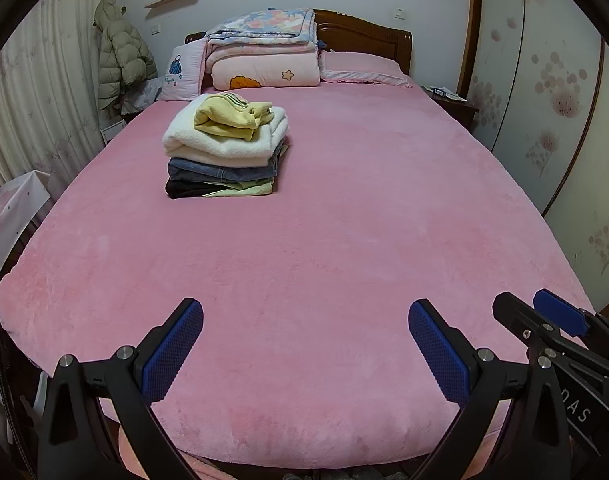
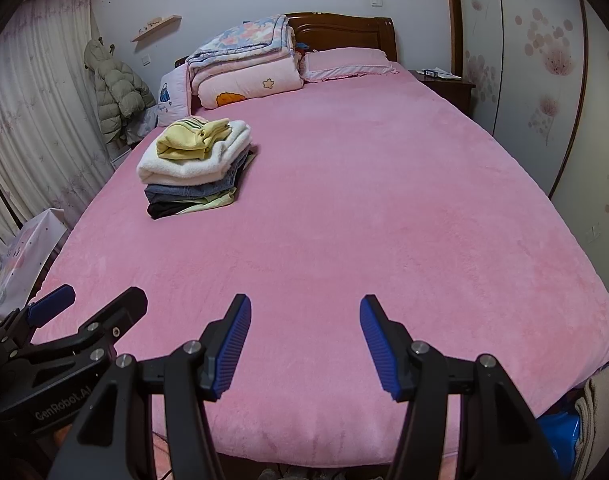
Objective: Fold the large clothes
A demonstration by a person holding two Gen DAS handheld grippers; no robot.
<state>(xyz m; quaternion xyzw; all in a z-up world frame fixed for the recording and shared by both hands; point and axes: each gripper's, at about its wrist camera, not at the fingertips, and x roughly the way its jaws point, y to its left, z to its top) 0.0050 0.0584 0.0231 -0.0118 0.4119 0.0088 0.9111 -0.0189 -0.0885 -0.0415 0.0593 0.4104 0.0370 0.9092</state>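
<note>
A stack of folded clothes [image 1: 224, 148] sits on the left far half of the pink bed [image 1: 324, 248]: a yellow garment on top, then a cream fleece, jeans, a pale green piece and a dark one. The same stack [image 2: 194, 164] shows in the right wrist view. My left gripper [image 1: 306, 320] hangs over the bed's near edge, open, nothing between its blue pads. My right gripper [image 2: 304, 316] is beside it, also open and empty. Each gripper appears at the edge of the other's view, the right gripper [image 1: 544, 312] at lower right and the left gripper [image 2: 92, 304] at lower left.
Folded quilts [image 1: 264, 52] and a pink pillow [image 1: 362, 66] lie against the wooden headboard [image 1: 364, 32]. A puffer coat [image 1: 120, 56] hangs by the curtain at left. A nightstand [image 1: 452, 100] and a flowered wardrobe [image 1: 552, 80] stand at right. A white box [image 1: 8, 216] sits beside the bed's left edge.
</note>
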